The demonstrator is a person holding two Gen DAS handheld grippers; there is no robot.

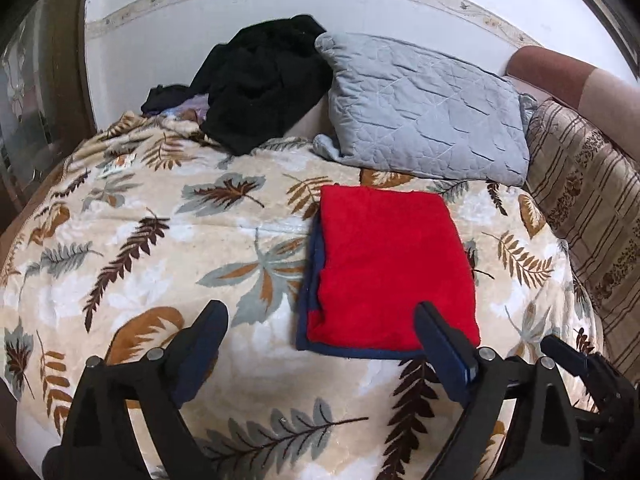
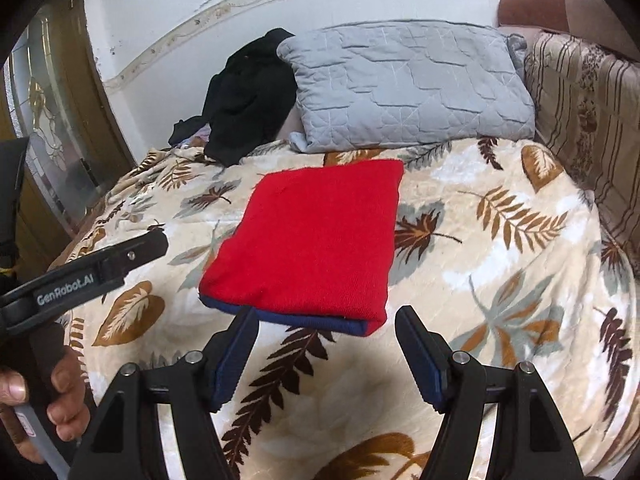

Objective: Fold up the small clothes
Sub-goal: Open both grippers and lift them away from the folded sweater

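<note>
Black plastic with navy pads nearest: left claw (image 1: 320,312) spread wide, nothing between the pads, one finger crossing the near corner of the cloth in its own view, contact impossible to tell. Right claw (image 2: 326,314) likewise parted, a little less wide, empty, tips just short of the near edge of the cloth. At the left edge of the right wrist view, a hand (image 2: 60,392) wrapped round a grey handle.

Just beyond the tips, lying on the bed: red garment (image 1: 384,264) (image 2: 316,240), folded into a flat, neat rectangle, knit-like and slightly fuzzy on top, few wrinkles, corners fairly square. Peeping out beneath it along the near and left edges, a navy blue trim (image 1: 308,280) (image 2: 316,322), thin as a border. Resting about midway across a cream blanket (image 1: 140,240) (image 2: 480,280) printed with brown, tan and grey leaves.

Further back, touching the wall: grey quilted pillow (image 1: 424,108) (image 2: 408,84), propped at a slant. Just left of it, overlapping its corner, a crumpled heap of black clothes (image 1: 260,84) (image 2: 248,96), unfolded. Off to the right, a brown striped cushion (image 1: 580,208) (image 2: 580,100).
</note>
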